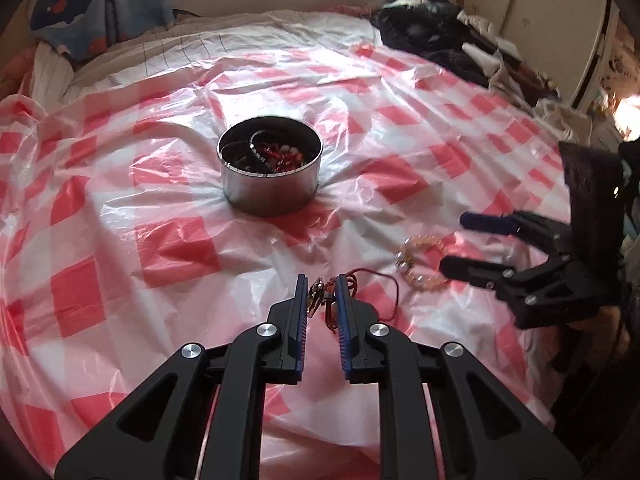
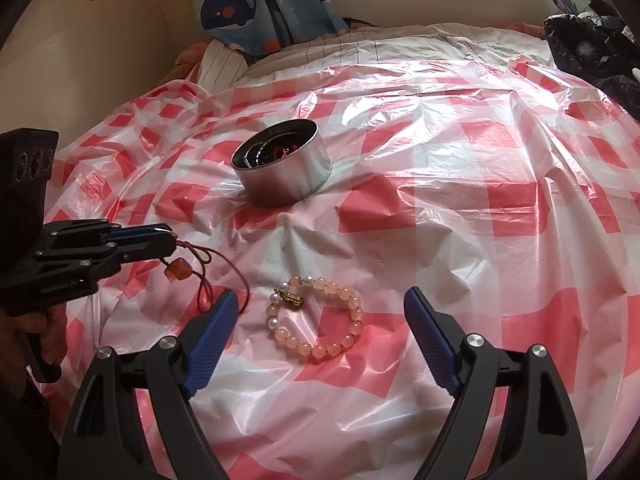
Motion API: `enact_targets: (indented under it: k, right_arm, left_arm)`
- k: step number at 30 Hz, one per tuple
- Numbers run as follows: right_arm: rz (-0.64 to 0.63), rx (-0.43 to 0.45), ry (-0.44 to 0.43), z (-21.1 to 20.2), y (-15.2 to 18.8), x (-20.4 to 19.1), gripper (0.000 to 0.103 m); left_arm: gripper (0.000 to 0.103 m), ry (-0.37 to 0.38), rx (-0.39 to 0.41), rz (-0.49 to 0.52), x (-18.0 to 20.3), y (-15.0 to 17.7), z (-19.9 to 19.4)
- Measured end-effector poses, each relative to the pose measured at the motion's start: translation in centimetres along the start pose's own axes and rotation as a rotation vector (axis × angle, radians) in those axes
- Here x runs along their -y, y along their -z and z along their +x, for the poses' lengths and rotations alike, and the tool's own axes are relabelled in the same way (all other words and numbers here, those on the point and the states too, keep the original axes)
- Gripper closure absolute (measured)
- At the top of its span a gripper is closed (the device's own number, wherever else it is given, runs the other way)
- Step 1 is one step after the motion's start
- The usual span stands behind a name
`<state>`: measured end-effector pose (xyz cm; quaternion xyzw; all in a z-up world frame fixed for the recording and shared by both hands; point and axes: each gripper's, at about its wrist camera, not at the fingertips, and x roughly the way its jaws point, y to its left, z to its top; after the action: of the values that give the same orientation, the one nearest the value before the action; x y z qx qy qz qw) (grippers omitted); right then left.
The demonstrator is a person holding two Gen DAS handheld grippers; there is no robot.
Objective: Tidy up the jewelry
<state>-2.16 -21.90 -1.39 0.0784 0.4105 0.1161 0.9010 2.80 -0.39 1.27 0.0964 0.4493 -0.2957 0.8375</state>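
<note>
My left gripper (image 1: 321,286) is shut on a red cord necklace (image 1: 320,300) with an amber pendant (image 2: 178,270); part of its cord trails on the sheet. In the right wrist view the left gripper (image 2: 170,238) holds it just above the bed at the left. A peach bead bracelet (image 2: 316,320) with pearls and a gold charm lies flat between the wide-apart fingers of my open right gripper (image 2: 322,298), untouched. In the left wrist view the bracelet (image 1: 422,260) lies beside the right gripper (image 1: 452,242). A round metal tin (image 1: 270,166) holding several pieces stands farther back.
A red-and-white checked plastic sheet (image 1: 160,240) covers the bed. Whale-print curtains (image 2: 260,4) hang behind. Dark clothes (image 1: 432,40) are piled at the far right, next to a cabinet (image 1: 560,32). A person's hand (image 2: 36,328) holds the left gripper's handle.
</note>
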Motion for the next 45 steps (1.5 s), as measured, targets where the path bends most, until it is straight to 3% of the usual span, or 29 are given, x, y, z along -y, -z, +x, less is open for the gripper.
enact_targets:
  k: [2, 6, 9, 13, 14, 16, 17, 19, 20, 21, 25, 26, 27, 31, 32, 33, 34, 35, 36, 40, 45]
  right_arm:
    - [-0.002, -0.010, 0.003, 0.2, 0.1, -0.1, 0.021]
    - [-0.018, -0.019, 0.005, 0.6, 0.1, -0.5, 0.020]
    - [-0.039, -0.027, 0.018, 1.1, 0.1, -0.8, 0.020]
    - [-0.081, -0.039, 0.047, 1.9, 0.1, -1.5, 0.020]
    - [-0.086, -0.040, 0.051, 2.0, 0.2, -1.6, 0.020]
    - [-0.084, -0.045, 0.053, 2.2, 0.2, -1.5, 0.020]
    - [-0.084, -0.053, 0.052, 2.4, 0.2, -1.5, 0.020]
    - [-0.092, -0.068, 0.026, 2.6, 0.3, -1.6, 0.039]
    - [-0.096, -0.076, 0.012, 2.7, 0.4, -1.8, 0.069]
    - [-0.095, -0.079, -0.010, 2.7, 0.4, -1.9, 0.085]
    - [-0.105, -0.055, -0.032, 2.1, 0.3, -2.3, 0.086]
    - [-0.104, -0.046, -0.024, 1.9, 0.2, -2.3, 0.073]
    - [-0.102, -0.040, -0.010, 1.9, 0.2, -2.2, 0.051]
    - [-0.112, -0.050, 0.006, 2.5, 0.2, -2.4, 0.048]
    - [-0.116, -0.062, 0.002, 2.8, 0.3, -2.5, 0.049]
    - [-0.126, -0.080, -0.003, 3.1, 0.5, -2.7, 0.060]
    - [-0.138, -0.091, -0.003, 3.3, 0.7, -3.0, 0.068]
    - [-0.149, -0.098, -0.003, 3.4, 0.8, -3.2, 0.085]
    - [-0.149, -0.100, -0.012, 3.3, 0.8, -3.1, 0.095]
    - [-0.120, -0.026, -0.007, 1.6, 0.2, -2.5, 0.095]
    - [-0.068, -0.006, 0.031, 1.1, -0.3, -1.1, 0.094]
  left_arm:
    - [0.086, -0.087, -0.052, 0.008, -0.2, 0.4, 1.2]
    - [0.049, -0.127, -0.074, 0.035, 0.1, 0.7, 2.0]
    - [0.043, -0.138, -0.075, 0.039, 0.4, 0.7, 2.7]
    - [0.043, -0.138, -0.056, 0.046, 0.9, 0.5, 3.0]
    - [0.047, -0.139, -0.055, 0.061, 1.1, 0.5, 3.0]
    - [0.071, -0.123, -0.053, 0.079, 1.5, 0.5, 2.8]
    - [0.088, -0.143, -0.054, 0.085, 1.5, 0.4, 2.7]
    - [0.091, -0.174, -0.044, 0.090, 1.2, 0.3, 2.2]
    - [0.091, -0.166, -0.038, 0.078, 0.9, 0.3, 1.9]
    - [0.091, -0.160, -0.034, 0.069, 0.7, 0.2, 1.6]
    - [0.084, -0.138, -0.041, 0.042, 0.4, 0.2, 1.7]
    - [0.068, -0.142, -0.049, 0.045, 0.4, 0.3, 2.0]
    - [0.055, -0.160, -0.051, 0.054, 0.5, 0.4, 2.2]
    - [0.054, -0.155, -0.050, 0.054, 0.7, 0.6, 2.7]
    - [0.069, -0.151, -0.048, 0.063, 0.9, 0.6, 2.8]
    - [0.088, -0.151, -0.056, 0.075, 1.0, 0.6, 2.8]
    - [0.090, -0.166, -0.060, 0.094, 1.3, 0.6, 2.9]
    - [0.090, -0.171, -0.055, 0.101, 1.4, 0.6, 2.7]
    - [0.090, -0.167, -0.044, 0.096, 1.4, 0.5, 2.4]
    - [0.090, -0.164, 0.004, 0.065, 0.8, 0.0, 0.9]
    - [0.090, -0.164, -0.033, 0.063, 0.5, 0.2, 1.6]
